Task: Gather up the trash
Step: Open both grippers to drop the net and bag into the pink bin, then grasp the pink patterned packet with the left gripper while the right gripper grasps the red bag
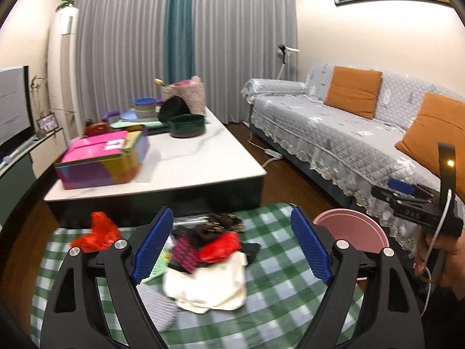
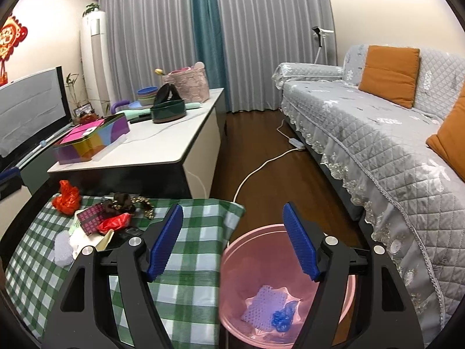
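Over the green-checked tablecloth (image 1: 261, 276), my left gripper (image 1: 229, 247) stands open and empty above the trash heap (image 1: 209, 261); at three o'clock, my right gripper (image 2: 232, 244) is open, empty, beside the round pink plastic bin (image 2: 255, 250).

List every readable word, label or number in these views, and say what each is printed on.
"DAS", uncertain: embossed on the right gripper body, seen from the left wrist.
White label on the pink box lid: blurred, unreadable.
Red wall ornament: gold design, no characters legible.
Nothing else carries readable text.
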Motion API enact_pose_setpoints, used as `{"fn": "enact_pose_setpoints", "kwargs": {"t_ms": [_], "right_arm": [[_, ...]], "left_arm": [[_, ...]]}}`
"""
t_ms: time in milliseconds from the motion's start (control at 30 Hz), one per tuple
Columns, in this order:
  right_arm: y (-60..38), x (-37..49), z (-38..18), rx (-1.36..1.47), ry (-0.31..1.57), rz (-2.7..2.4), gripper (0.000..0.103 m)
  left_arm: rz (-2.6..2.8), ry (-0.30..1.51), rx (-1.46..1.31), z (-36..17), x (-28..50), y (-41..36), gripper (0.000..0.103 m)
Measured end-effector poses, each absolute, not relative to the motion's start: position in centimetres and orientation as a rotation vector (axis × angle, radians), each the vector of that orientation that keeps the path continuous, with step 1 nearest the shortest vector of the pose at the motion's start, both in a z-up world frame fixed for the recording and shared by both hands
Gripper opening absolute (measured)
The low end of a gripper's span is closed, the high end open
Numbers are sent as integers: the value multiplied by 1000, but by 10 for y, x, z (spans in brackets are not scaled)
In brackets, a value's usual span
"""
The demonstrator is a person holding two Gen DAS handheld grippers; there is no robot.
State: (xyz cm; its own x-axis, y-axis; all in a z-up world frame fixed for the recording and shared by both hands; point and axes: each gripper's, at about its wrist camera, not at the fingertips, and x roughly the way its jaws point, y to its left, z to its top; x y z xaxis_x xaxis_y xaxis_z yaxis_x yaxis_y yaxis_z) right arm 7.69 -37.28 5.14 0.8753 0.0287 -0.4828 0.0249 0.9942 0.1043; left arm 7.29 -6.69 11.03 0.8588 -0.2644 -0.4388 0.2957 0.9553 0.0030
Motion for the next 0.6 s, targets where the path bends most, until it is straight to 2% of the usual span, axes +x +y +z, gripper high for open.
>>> {"fn": "enact_pose_setpoints", "kwargs": {"t_ms": [167, 600], "right_arm": [[-360, 77, 47, 97, 520, 35, 71], [-317, 107, 26, 173, 584, 162, 71]], "left_arm": [[-234, 415, 23, 100, 66, -27, 81], [-30, 504, -117, 65, 87, 57, 80]]}}
